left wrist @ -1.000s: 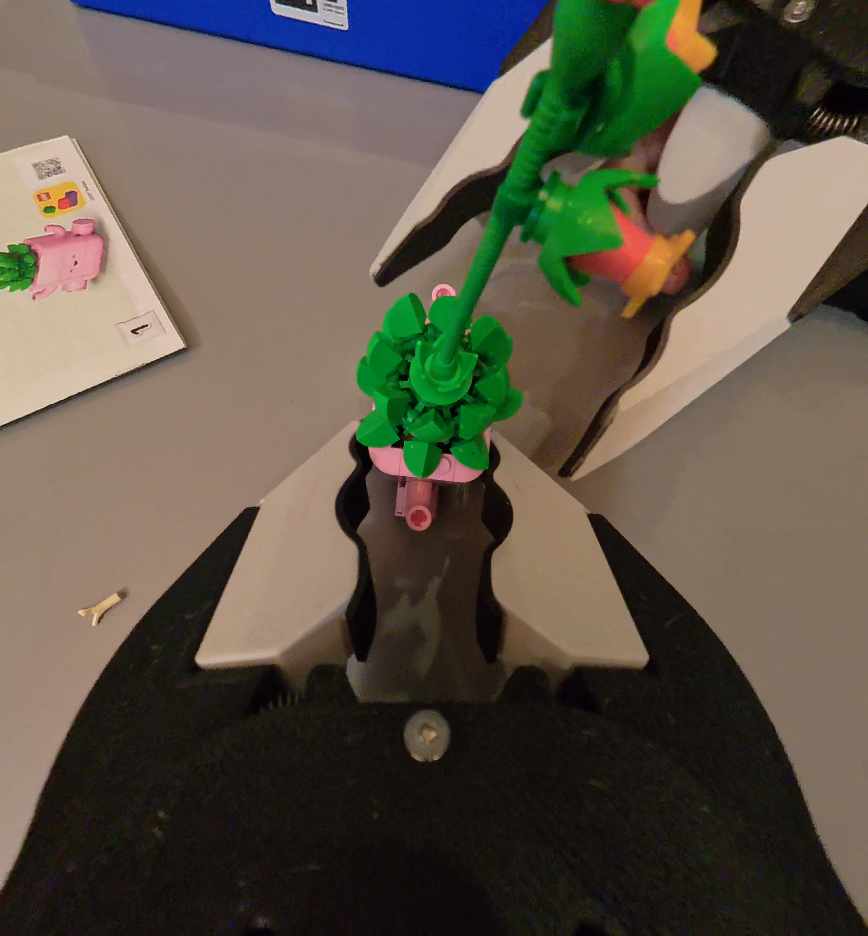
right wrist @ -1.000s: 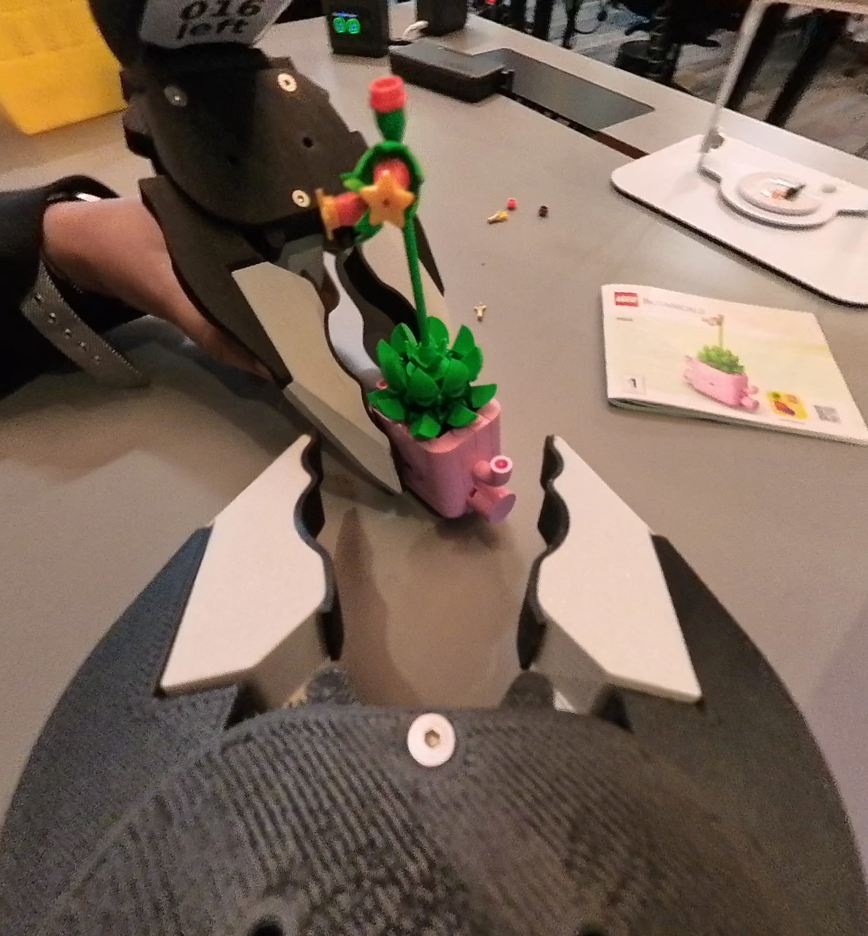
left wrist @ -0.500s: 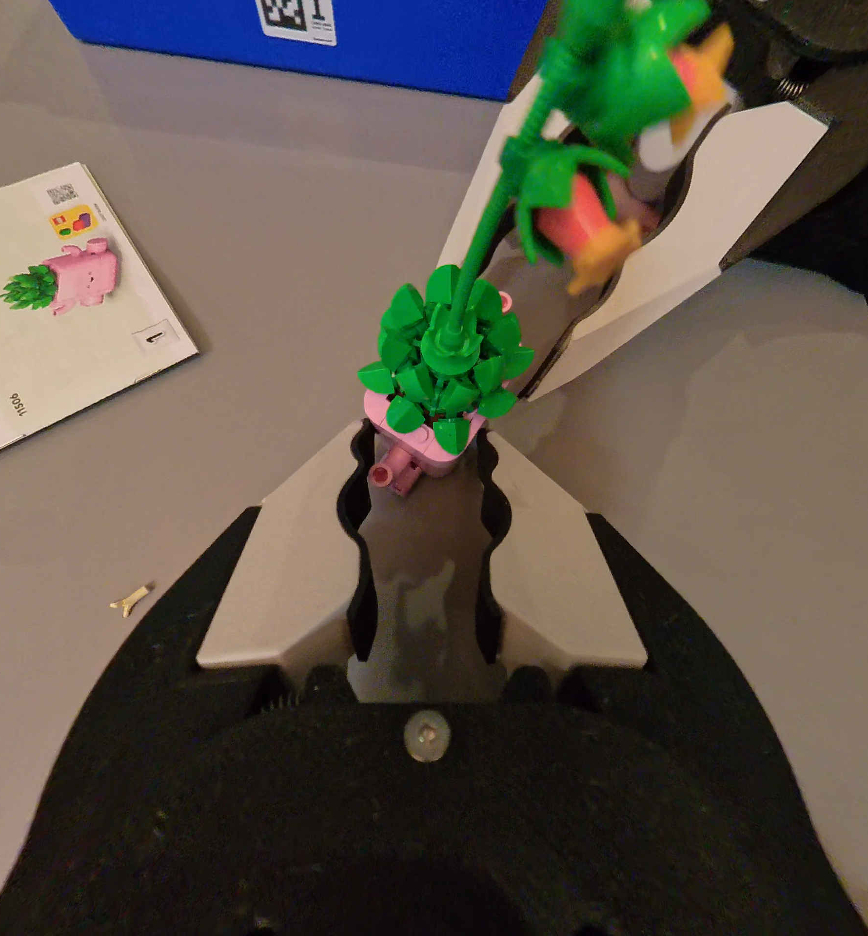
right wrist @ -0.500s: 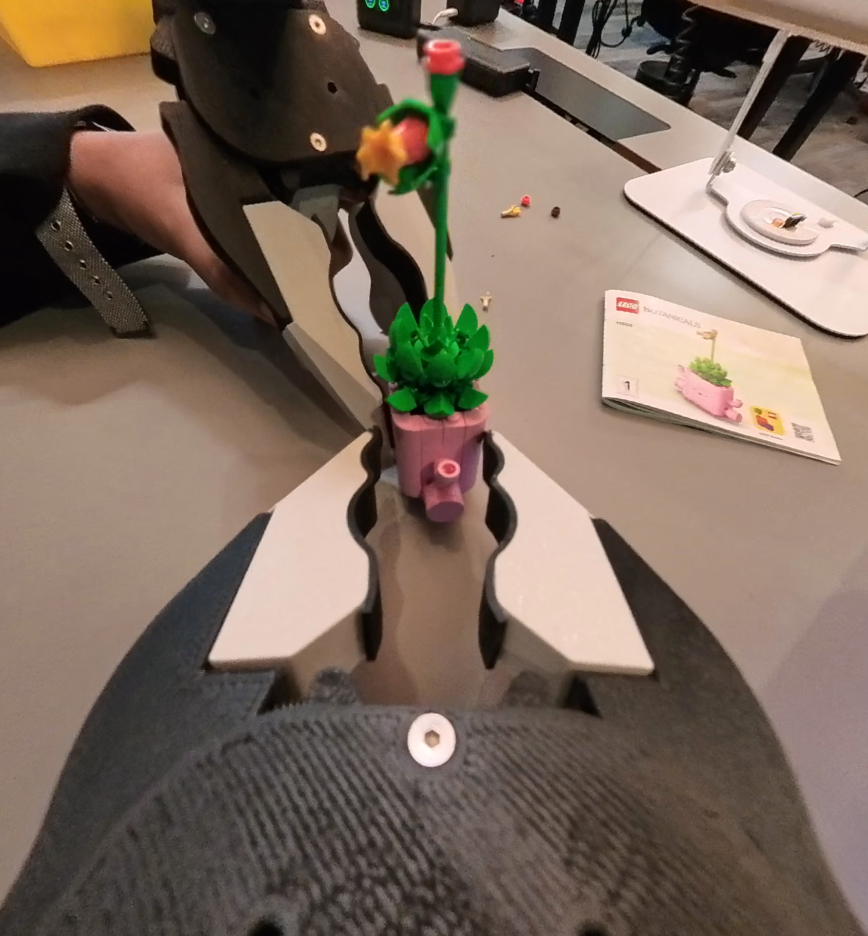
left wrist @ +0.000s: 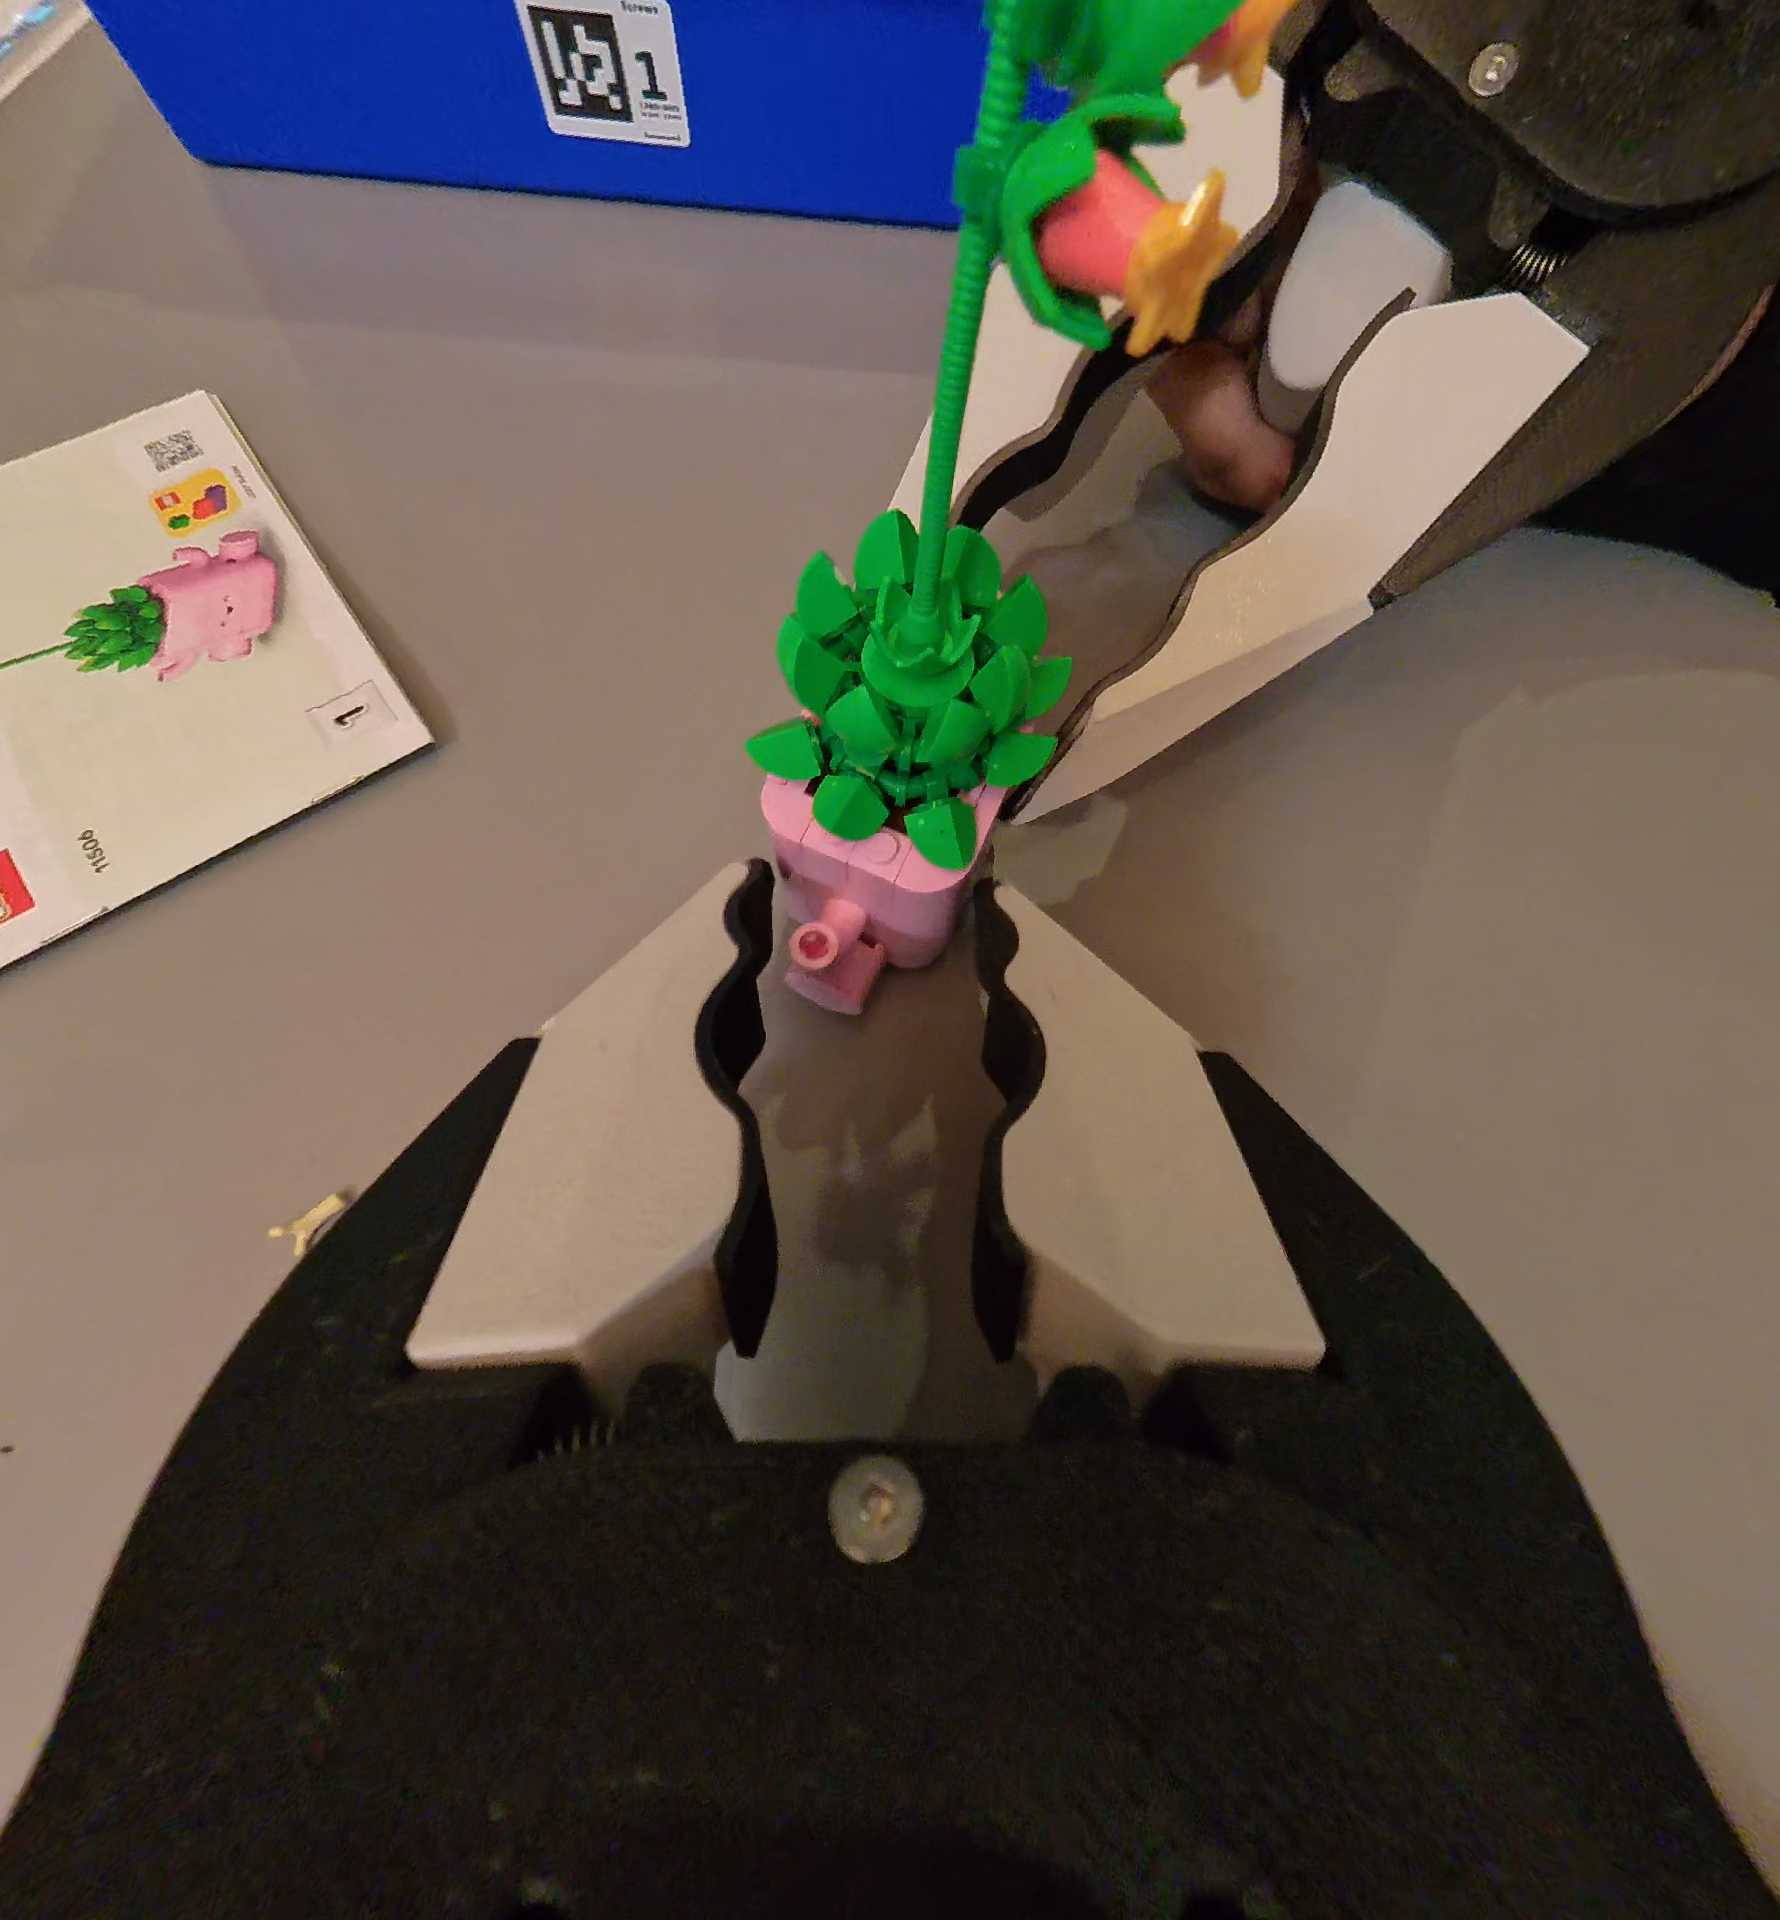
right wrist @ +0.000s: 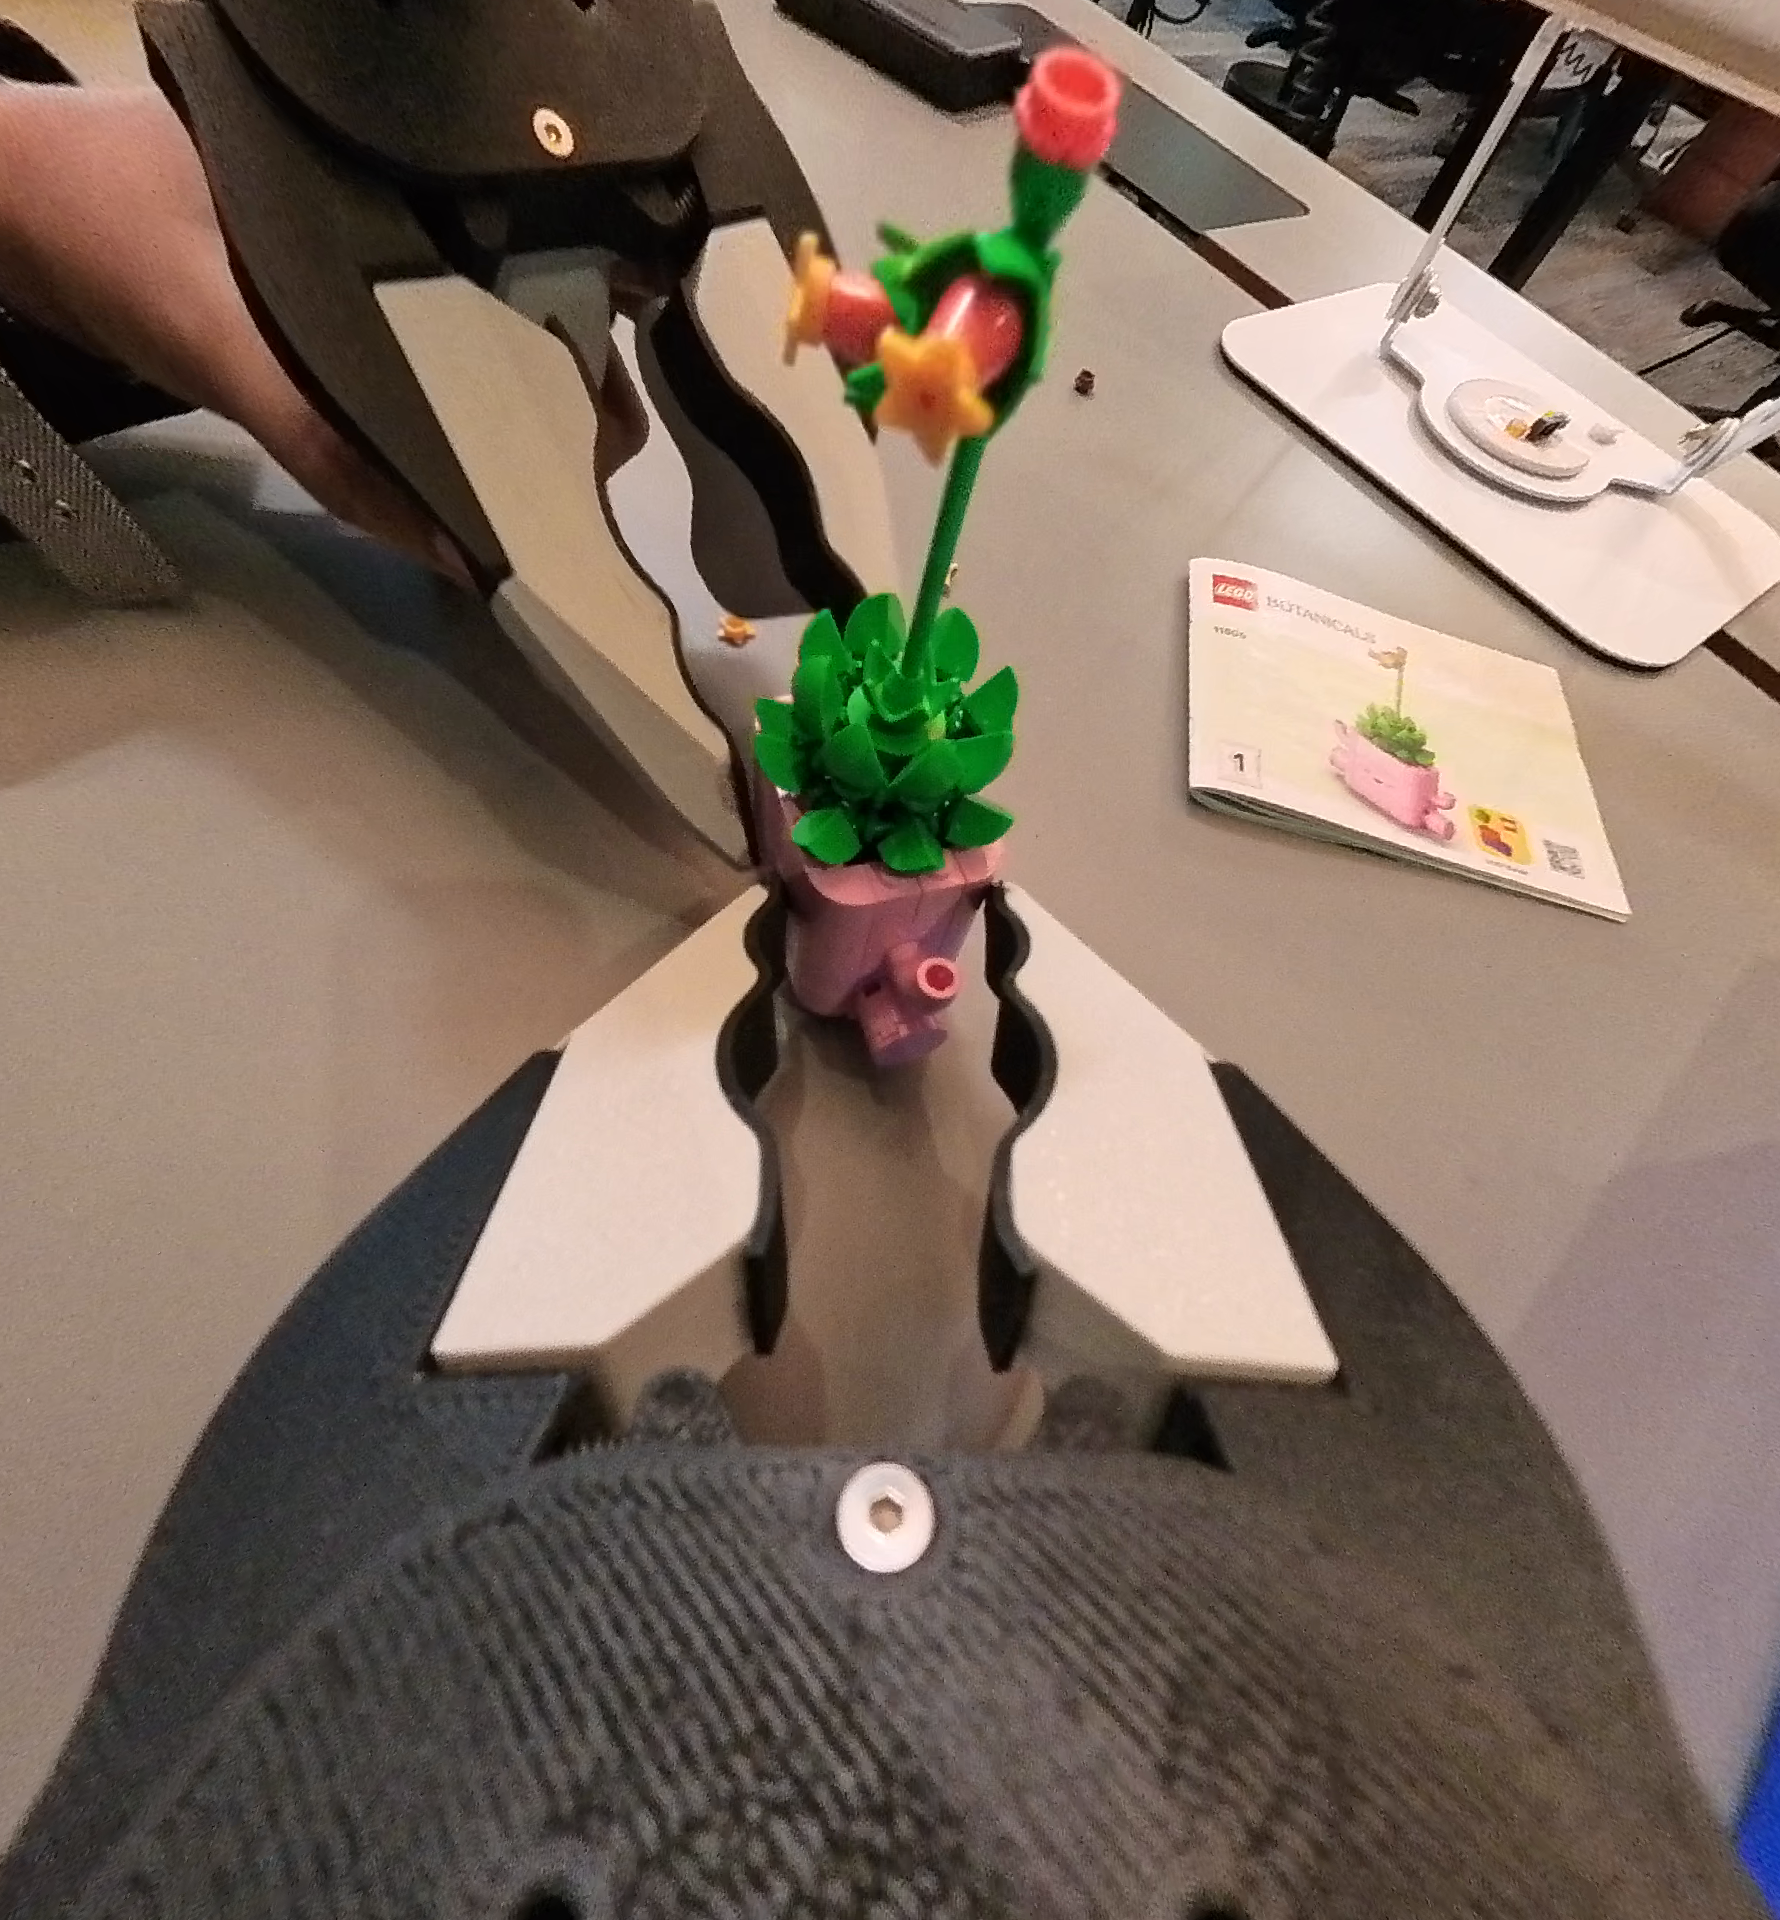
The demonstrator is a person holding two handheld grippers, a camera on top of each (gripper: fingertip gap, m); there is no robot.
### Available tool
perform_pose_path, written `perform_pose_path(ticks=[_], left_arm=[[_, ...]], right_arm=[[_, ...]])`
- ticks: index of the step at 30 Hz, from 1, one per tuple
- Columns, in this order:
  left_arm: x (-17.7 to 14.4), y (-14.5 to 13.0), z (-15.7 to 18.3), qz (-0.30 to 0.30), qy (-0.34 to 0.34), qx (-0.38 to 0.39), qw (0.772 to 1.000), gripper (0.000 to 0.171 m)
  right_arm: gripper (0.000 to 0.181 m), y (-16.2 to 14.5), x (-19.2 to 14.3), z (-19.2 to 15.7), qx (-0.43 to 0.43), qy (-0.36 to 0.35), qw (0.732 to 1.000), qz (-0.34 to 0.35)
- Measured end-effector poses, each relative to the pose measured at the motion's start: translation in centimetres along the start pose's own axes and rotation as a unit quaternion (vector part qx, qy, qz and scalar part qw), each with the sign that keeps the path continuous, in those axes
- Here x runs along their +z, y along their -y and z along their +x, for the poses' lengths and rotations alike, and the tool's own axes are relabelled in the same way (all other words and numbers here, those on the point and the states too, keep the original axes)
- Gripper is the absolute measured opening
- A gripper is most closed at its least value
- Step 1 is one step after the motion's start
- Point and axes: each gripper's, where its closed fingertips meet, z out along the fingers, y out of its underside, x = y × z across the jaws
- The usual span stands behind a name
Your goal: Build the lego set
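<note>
The lego model is a pink pot [left wrist: 907, 899] with green leaves [left wrist: 907, 686] and a tall green stem carrying red and yellow flowers [left wrist: 1104, 223]. My left gripper [left wrist: 870, 878] is shut on the pot at its fingertips. In the right wrist view, my right gripper [right wrist: 881, 899] is shut on the same pot [right wrist: 855, 945], which tilts slightly, the stem and flowers [right wrist: 927, 384] leaning right. The right gripper's fingers [left wrist: 1281, 582] reach in from the upper right of the left wrist view. The left gripper's fingers [right wrist: 595, 707] reach in from the upper left of the right wrist view.
An instruction booklet [left wrist: 138, 675] lies on the grey table, also in the right wrist view [right wrist: 1385, 748]. A blue box [left wrist: 398, 94] stands behind. A white stand [right wrist: 1540, 468] sits at the far right. Small loose pieces [right wrist: 733, 629] lie about. A person's hand [right wrist: 86, 312] holds the left gripper. Less than 4 cm separates the two grippers' tips.
My right gripper, open and short of the pot a second ago, has moved in and closed on it. The pot has turned a little while my left gripper kept its hold.
</note>
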Motion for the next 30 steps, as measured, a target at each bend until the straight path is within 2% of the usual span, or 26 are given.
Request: perform_pose_path(ticks=[3,11,19,30], left_arm=[[-0.8,0.2,-0.2,0.009,-0.001,0.002,1.0,0.039],[-2.8,2.6,0.9,0.084,-0.019,0.035,0.996,0.038],[-2.2,2.2,0.8,0.07,-0.006,0.046,0.997,0.038],[-1.9,1.9,0.4,0.062,0.003,0.04,0.997,0.04]], right_arm=[[0.037,0.0,0.0,0.0,0.0,0.0,1.0,0.0],[0.037,-0.2,0.2,0.0,0.001,0.001,1.0,-0.008],[0.039,-0.6,0.5,-0.1,-0.015,-0.009,1.0,-0.025],[0.041,-0.3,0.3,0.1,-0.001,-0.004,1.0,-0.012]])
